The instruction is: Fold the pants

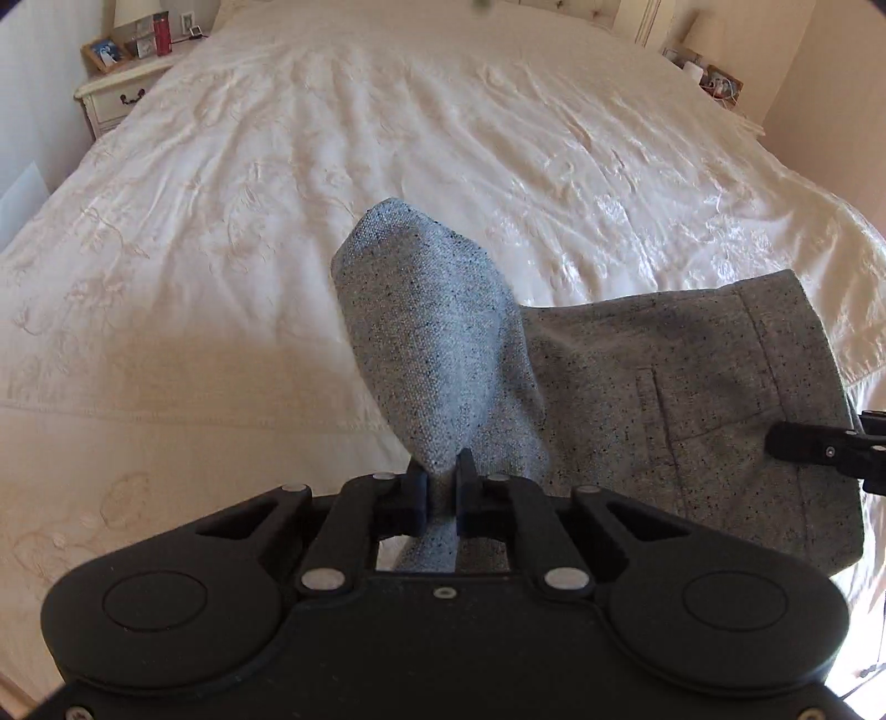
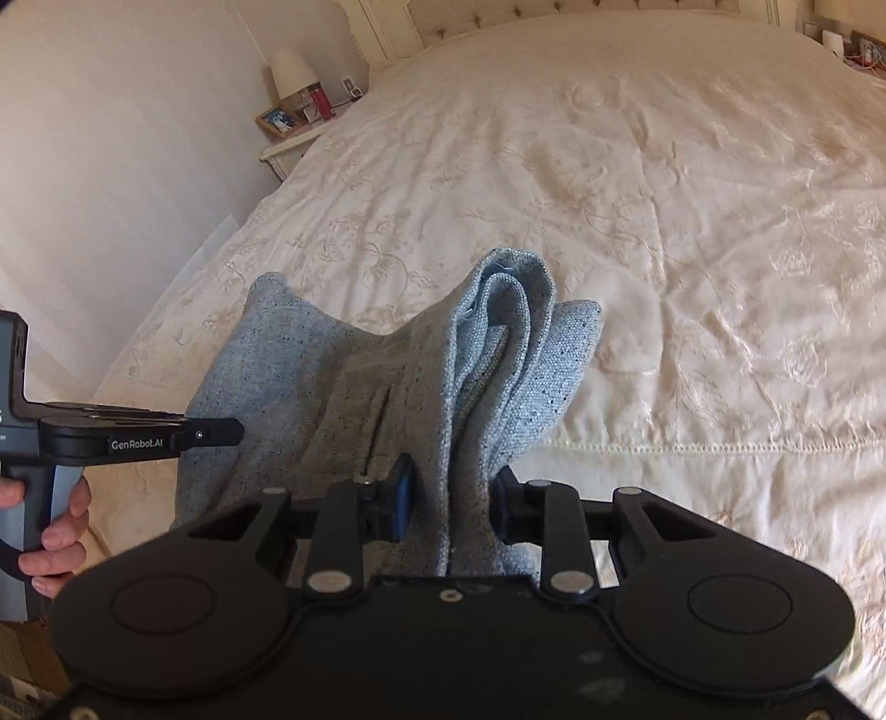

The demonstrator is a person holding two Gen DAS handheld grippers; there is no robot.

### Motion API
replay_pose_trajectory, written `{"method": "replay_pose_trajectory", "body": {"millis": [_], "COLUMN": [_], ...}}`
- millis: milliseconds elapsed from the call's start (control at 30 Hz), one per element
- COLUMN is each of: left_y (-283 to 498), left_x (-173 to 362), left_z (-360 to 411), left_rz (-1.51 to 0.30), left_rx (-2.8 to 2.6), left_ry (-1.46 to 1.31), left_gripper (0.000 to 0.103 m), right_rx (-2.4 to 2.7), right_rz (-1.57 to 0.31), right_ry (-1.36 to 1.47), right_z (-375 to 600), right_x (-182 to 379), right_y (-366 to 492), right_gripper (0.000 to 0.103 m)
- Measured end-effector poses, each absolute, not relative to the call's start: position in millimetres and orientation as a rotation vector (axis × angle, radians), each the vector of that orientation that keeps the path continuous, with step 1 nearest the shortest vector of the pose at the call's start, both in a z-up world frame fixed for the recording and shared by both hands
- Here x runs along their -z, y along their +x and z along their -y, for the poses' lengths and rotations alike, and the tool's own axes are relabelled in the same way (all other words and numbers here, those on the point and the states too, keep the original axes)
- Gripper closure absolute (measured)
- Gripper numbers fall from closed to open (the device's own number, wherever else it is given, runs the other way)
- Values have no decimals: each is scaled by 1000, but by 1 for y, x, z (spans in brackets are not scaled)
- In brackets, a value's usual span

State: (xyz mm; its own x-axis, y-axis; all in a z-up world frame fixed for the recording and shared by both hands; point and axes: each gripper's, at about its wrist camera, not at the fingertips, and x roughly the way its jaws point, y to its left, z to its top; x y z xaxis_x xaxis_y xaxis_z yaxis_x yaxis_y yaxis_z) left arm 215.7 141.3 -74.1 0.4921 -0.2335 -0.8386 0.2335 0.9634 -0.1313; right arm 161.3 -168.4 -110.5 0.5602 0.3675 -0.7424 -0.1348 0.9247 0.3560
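Observation:
The grey speckled pants (image 1: 692, 387) hang above the cream bedspread (image 1: 387, 166), held between both grippers. My left gripper (image 1: 442, 487) is shut on a bunched fold of the pants that stands up in front of it. My right gripper (image 2: 451, 498) is shut on several stacked layers of the pants (image 2: 487, 354), near a pocket slit. The left gripper shows at the left of the right wrist view (image 2: 221, 432), with the person's hand on its handle. A finger of the right gripper shows at the right edge of the left wrist view (image 1: 803, 443).
The wide bed (image 2: 664, 194) fills both views. A nightstand (image 1: 119, 94) with a lamp, photo frame and red bottle stands at the far left. A second nightstand (image 1: 714, 83) with clutter stands at the far right. A padded headboard (image 2: 526, 16) is at the back.

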Motion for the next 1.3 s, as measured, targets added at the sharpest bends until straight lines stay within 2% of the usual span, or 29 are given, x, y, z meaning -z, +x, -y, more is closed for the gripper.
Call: {"method": "replay_pose_trajectory", "body": {"millis": [200, 233, 267, 300, 433, 667, 833, 1033, 1100, 1167, 1300], "left_y": [308, 323, 336, 346, 366, 337, 300, 255, 243, 233, 220], "left_x": [58, 63, 70, 79, 115, 111, 86, 58, 50, 43, 30], "left_z": [-163, -166, -167, -167, -181, -175, -149, -124, -118, -112, -105], "left_rz": [-976, -977, -990, -1006, -1069, -1109, -1106, -1107, -1104, -1093, -1055], "left_rx": [213, 197, 157, 106, -86, -124, -110, -51, -39, -32, -30], "left_ry": [-15, -2, 26, 56, 111, 38, 51, -3, -16, -17, 6], "left_gripper": [91, 87, 75, 73, 74, 74, 72, 71, 66, 57, 57], "right_rx": [-341, -333, -314, -282, -50, -35, -104, -137, -136, -137, -120], "right_rz": [-889, -897, -910, -925, -1032, -969, -938, -908, -887, -878, -854], "right_ry": [269, 282, 289, 271, 90, 111, 49, 114, 125, 131, 136], "right_z": [138, 135, 132, 128, 120, 117, 94, 84, 82, 79, 79], "right_x": [105, 109, 115, 123, 164, 146, 114, 78, 66, 56, 44], "right_y": [277, 294, 309, 322, 356, 321, 275, 229, 215, 202, 185], "right_gripper": [73, 73, 69, 63, 62, 62, 63, 63, 63, 63, 63]}}
